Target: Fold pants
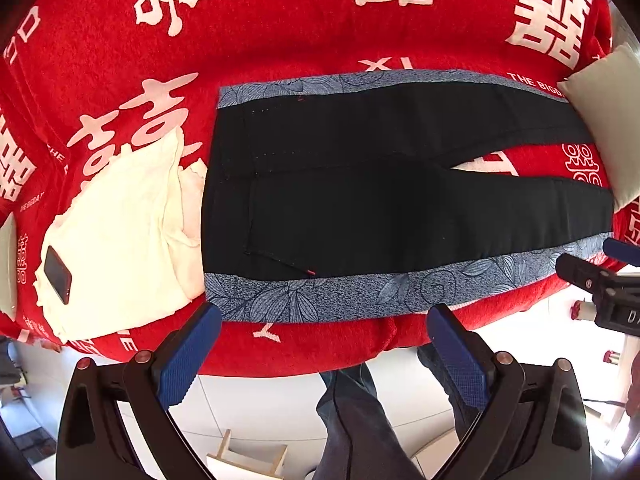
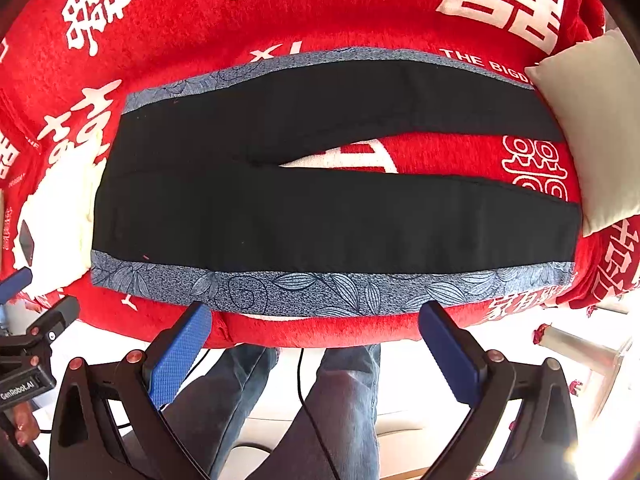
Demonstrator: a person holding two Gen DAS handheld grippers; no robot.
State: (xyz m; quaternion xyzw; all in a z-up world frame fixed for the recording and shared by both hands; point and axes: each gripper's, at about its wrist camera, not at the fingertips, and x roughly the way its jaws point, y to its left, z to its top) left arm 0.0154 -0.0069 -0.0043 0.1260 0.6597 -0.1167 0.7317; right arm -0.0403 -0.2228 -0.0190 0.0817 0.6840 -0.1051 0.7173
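Both claws hang open at the near edge of the red blanket (image 1: 320,348), holding nothing. Left claw (image 1: 324,320) sits toward the waist, right claw (image 2: 316,316) toward the cuffs. Beyond lie the pants (image 2: 320,220), flat, long axis crosswise (waist left, legs splayed right). Near floral-striped leg is closest to both.

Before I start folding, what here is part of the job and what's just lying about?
Job: pants, spread flat on the red blanket; left gripper and right gripper, both open, empty.

Lying about: white cloth, phone on it, pillow by the leg ends.
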